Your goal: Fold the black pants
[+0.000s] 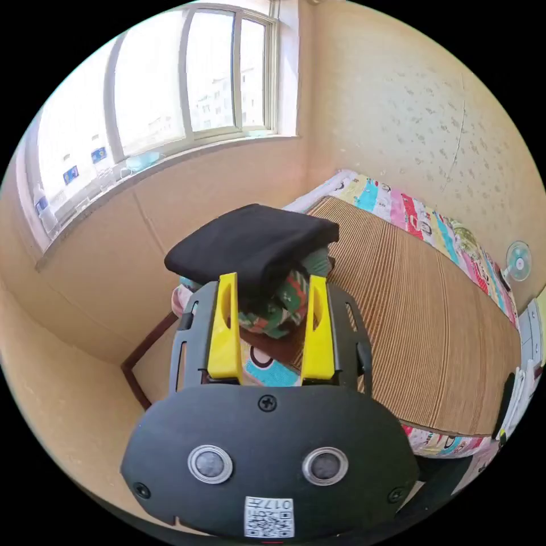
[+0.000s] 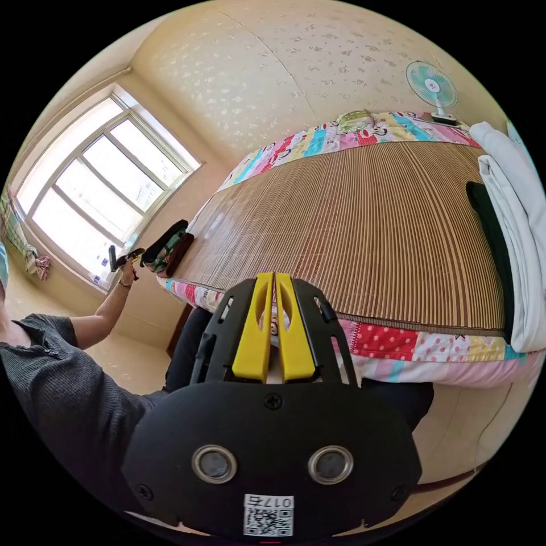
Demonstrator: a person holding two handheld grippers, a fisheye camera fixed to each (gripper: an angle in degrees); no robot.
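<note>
The folded black pants [image 1: 253,242] rest atop a pile of clothes [image 1: 278,310] at the bamboo mat's [image 1: 415,318] window-side corner. The left gripper [image 1: 273,290], jaws wide, faces them directly, nearly touching. The right gripper [image 2: 272,284], jaws closed and empty, hangs off the mat's near edge, well apart.

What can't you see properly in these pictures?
- Left gripper view: the clothes pile under the folded black pants is mostly covered by them and by the left gripper.
- Right gripper view: the white bedding is cut off by the picture's edge; the pile is too small to tell.
</note>
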